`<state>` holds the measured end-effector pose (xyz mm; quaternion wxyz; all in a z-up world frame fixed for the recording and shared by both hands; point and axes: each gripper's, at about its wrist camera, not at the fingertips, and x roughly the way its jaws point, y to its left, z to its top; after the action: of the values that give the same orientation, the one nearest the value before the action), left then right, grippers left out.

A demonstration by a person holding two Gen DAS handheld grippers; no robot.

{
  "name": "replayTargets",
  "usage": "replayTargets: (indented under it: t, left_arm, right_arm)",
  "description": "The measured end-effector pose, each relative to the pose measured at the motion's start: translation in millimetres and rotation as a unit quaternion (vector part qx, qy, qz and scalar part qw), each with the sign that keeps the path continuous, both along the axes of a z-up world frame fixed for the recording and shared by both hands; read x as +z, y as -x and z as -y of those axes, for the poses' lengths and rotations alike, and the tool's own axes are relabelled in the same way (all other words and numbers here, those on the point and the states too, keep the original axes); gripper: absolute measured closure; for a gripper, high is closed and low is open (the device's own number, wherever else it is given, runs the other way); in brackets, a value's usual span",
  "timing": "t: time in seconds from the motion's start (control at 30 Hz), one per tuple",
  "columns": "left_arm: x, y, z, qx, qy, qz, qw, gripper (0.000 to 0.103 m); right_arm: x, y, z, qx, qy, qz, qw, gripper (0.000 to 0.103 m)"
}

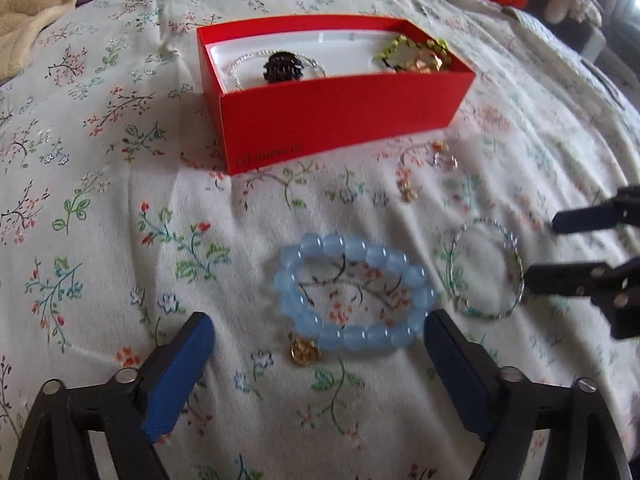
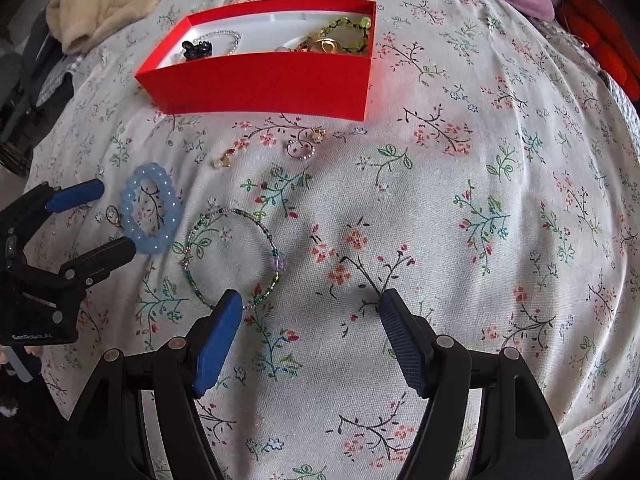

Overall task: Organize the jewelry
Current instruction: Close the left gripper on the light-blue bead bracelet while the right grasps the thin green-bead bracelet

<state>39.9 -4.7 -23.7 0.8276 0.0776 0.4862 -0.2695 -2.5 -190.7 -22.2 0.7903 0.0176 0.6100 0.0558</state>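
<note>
We are viewing a floral bedsheet (image 2: pixel 460 208) on which jewelry is being gathered into a red box (image 1: pixel 344 114), already holding a dark hair claw (image 1: pixel 281 65) and a green-and-gold heap (image 1: pixel 414 56). We are judging the step in hand to be the pickup of the blue bead bracelet (image 1: pixel 352 294), which is lying flat on the sheet between and just ahead of the left gripper (image 1: pixel 318 334), whose jaws are standing wide apart and holding nothing. The right gripper (image 2: pixel 310 306) is likewise hovering with jaws spread and empty, its left pad just touching or overlapping the rim of the thin beaded bangle (image 2: pixel 232 258); we cannot tell which. Small rings and earrings (image 2: pixel 300 148) are lying loose just in front of the box. We are expecting the next move to call for lowering the left jaws astride one bead strand and closing there, since the ring is wider than a single pinch.
</note>
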Motion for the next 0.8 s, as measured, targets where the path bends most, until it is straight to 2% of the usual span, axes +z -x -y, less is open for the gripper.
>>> replayTargets:
  t: [0.07, 0.17, 0.27, 0.53, 0.67, 0.73, 0.8]
  left_arm:
    - [-2.2, -8.4, 1.5, 0.009, -0.002, -0.011, 0.9999, 0.031]
    - [-6.9, -15.2, 8.2, 0.015, -0.016, -0.019, 0.9996, 0.045]
    - [-8.8, -19.5, 14.9, 0.017, -0.036, -0.021, 0.9990, 0.055]
    - [-12.0, -28.2, 27.5, 0.039, -0.067, -0.039, 0.9962, 0.074]
    - [-11.1, -33.3, 34.2, 0.047, -0.077, -0.047, 0.9949, 0.090]
    - [-10.5, -33.5, 36.8, 0.047, -0.079, -0.050, 0.9946, 0.095]
    - [-10.0, -32.0, 38.7, 0.049, -0.079, -0.052, 0.9944, 0.095]
  right_arm:
    - [-0.9, -3.0, -1.3, 0.003, -0.002, 0.003, 1.000, 0.030]
    - [-2.2, -9.6, -6.5, 0.012, 0.005, 0.008, 1.000, 0.044]
    - [-4.1, -11.7, -11.6, 0.020, 0.020, 0.015, 0.999, 0.052]
    - [-9.3, -23.9, -33.0, 0.039, 0.060, 0.027, 0.997, 0.066]
    - [-10.1, -29.3, -47.3, 0.053, 0.071, 0.029, 0.996, 0.079]
    - [-9.9, -27.2, -48.7, 0.056, 0.071, 0.028, 0.995, 0.084]
    - [-11.1, -30.0, -54.5, 0.055, 0.066, 0.023, 0.996, 0.093]
